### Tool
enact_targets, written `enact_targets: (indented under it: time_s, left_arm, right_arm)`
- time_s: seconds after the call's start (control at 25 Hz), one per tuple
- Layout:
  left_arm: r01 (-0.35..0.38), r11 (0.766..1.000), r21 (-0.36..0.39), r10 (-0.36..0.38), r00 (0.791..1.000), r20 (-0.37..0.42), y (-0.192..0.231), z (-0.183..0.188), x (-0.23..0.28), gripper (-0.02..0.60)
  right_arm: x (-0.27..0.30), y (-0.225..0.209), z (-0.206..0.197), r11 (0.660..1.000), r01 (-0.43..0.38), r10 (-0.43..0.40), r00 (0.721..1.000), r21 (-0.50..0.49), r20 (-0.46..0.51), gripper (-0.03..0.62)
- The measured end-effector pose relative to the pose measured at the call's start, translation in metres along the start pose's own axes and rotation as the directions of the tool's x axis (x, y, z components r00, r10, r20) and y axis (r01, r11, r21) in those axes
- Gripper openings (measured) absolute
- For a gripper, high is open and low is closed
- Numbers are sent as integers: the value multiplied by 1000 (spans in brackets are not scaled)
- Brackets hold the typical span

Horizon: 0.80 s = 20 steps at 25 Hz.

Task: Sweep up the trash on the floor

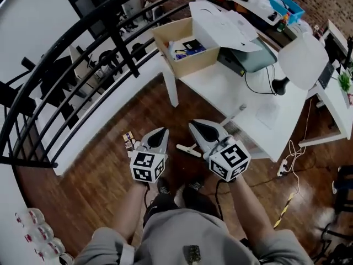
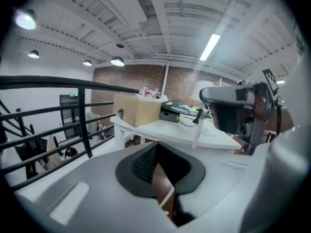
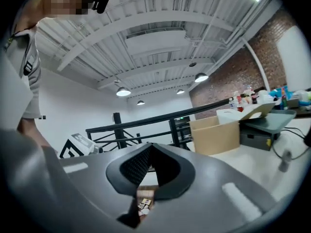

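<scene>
Head view, looking steeply down: a person stands on a dark wooden floor (image 1: pixel 99 175) with a two-jaw gripper in each hand, both held out at about waist height in the lower middle of the frame. The left gripper (image 1: pixel 160 134) has its jaws pressed together with nothing between them. The right gripper (image 1: pixel 197 127) is the same, jaws together and empty. Each gripper view confirms this, showing the black pads meeting along one seam.

The trash lies on the floor under the grippers. A small cluster of scraps (image 1: pixel 129 141) sits just left of the left gripper's tip, and a white strip (image 1: pixel 188 149) lies between the two grippers. In the right gripper view the scraps peek through the gap below the closed jaws, at lower centre.

A white table (image 1: pixel 259 109) fills the upper right, with a cardboard box (image 1: pixel 185 48) on its near corner. A black railing (image 1: pixel 83 43) curves across the upper left.

No broom or dustpan shows in any view, so sweeping has probably not begun. To do it well, the person would likely need to find those tools first, then open the jaws and clamp firmly on the handles. Strokes are best drawn away from the railing, so light scraps do not slip through it, gathering the scraps and strip into one pile clear of the table leg.
</scene>
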<state>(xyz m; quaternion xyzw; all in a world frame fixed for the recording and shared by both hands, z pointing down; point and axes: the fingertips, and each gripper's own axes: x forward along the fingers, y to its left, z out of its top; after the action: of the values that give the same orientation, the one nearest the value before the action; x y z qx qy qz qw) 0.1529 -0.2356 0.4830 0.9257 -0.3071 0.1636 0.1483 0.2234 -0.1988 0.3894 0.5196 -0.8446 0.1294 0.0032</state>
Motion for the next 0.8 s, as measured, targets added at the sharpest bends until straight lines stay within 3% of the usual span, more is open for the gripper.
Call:
enact_targets:
  time_s: [0.16, 0.4, 0.56, 0.8]
  left_arm:
    - [-87, 996, -4, 87, 992, 91, 59, 23, -82, 8]
    - [-185, 980, -76, 194, 971, 137, 132, 22, -186, 8]
    - [-225, 970, -91, 236, 962, 137, 157, 15, -231, 8]
    - [-261, 961, -96, 274, 947, 166, 177, 19, -273, 8]
  right_arm:
    - [65, 74, 6, 991, -123, 122, 992, -45, -39, 0]
    - [139, 171, -3, 980, -187, 180, 979, -71, -99, 0]
    - [163, 224, -17, 970, -233, 220, 965, -77, -143, 0]
    - [187, 286, -7, 935, -327, 305, 940, -139, -154, 0]
